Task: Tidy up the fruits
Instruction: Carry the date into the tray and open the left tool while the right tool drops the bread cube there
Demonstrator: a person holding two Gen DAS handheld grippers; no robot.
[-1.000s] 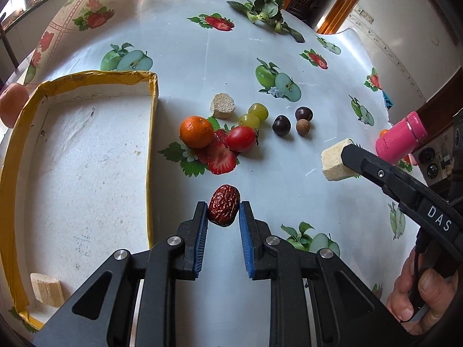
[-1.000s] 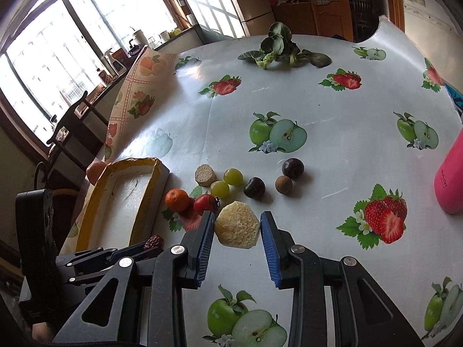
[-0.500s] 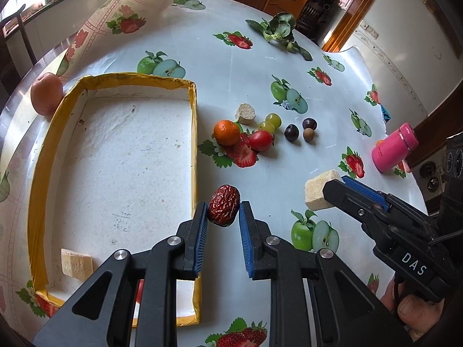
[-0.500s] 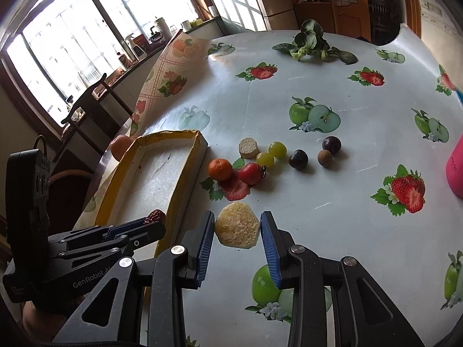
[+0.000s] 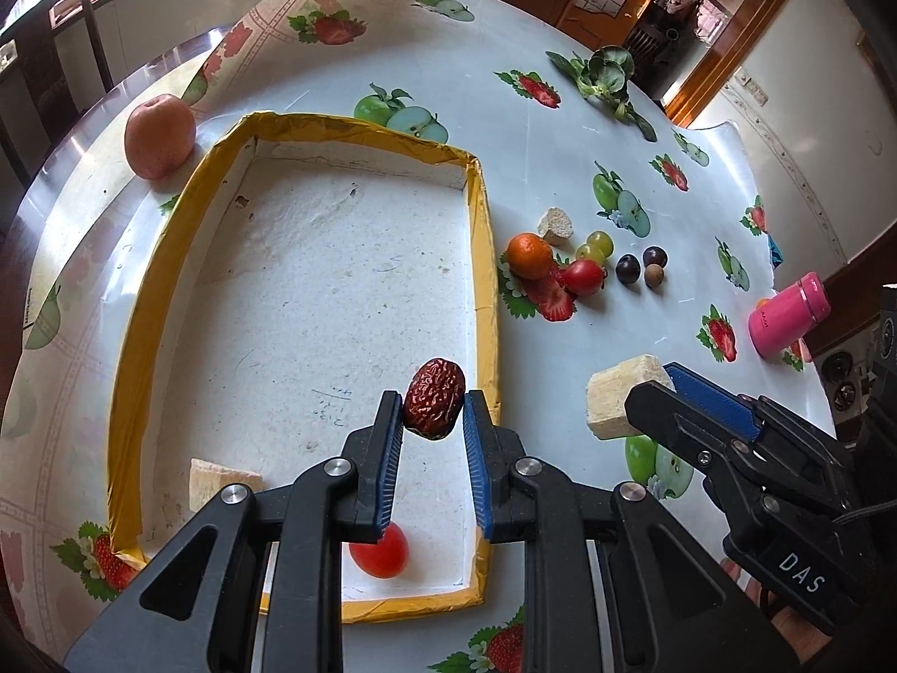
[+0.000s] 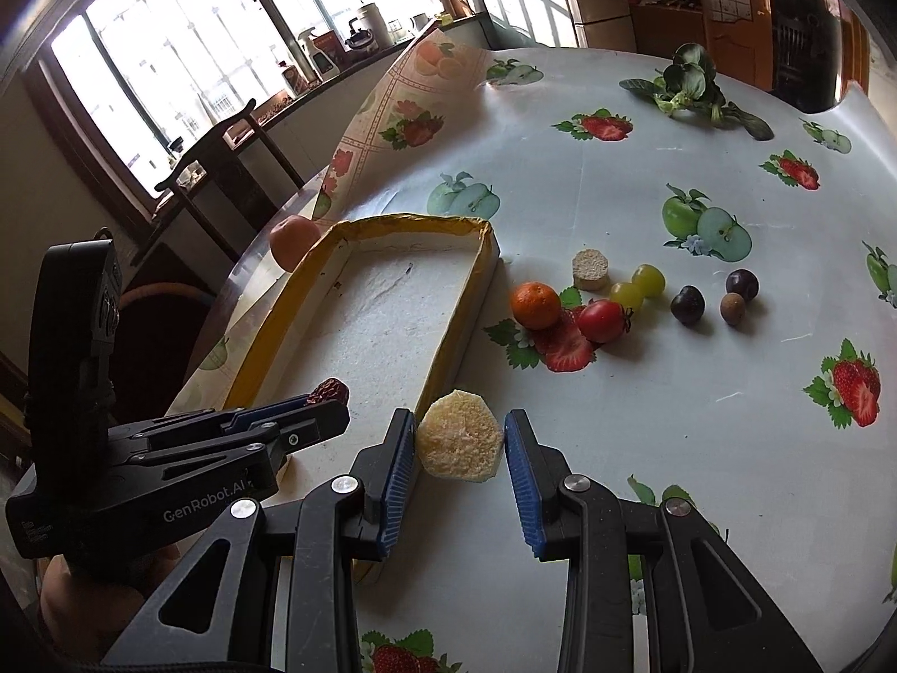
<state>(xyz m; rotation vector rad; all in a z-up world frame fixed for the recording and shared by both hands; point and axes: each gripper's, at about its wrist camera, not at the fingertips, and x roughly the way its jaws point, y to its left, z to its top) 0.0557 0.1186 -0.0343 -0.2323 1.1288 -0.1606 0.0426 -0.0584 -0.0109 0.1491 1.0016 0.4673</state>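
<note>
My left gripper point(image 5: 433, 412) is shut on a wrinkled red date point(image 5: 435, 405) and holds it above the near right part of the yellow-rimmed white tray point(image 5: 481, 235). My right gripper point(image 6: 459, 446) is shut on a pale yellow corn-cob chunk point(image 6: 458, 444), just right of the tray's near corner point(image 6: 443, 370). In the tray lie a red tomato point(image 5: 380, 552) and a pale chunk point(image 5: 221, 479). On the table lie a mandarin point(image 5: 529, 256), a tomato point(image 5: 583, 277), two green grapes point(image 5: 594, 244), two dark plums point(image 5: 628, 269), a brown longan point(image 5: 654, 277) and a corn chunk point(image 5: 556, 226).
A peach-coloured apple point(image 5: 160, 136) sits left of the tray's far corner. A pink bottle point(image 5: 787, 321) lies at the right. Leafy greens point(image 5: 605, 75) lie at the far side. The tablecloth is folded up at the far left point(image 6: 403, 106).
Both grippers have moved back and left, away from the fruit pile. The date is now over the tray and the corn chunk is beside the tray's near right corner.
</note>
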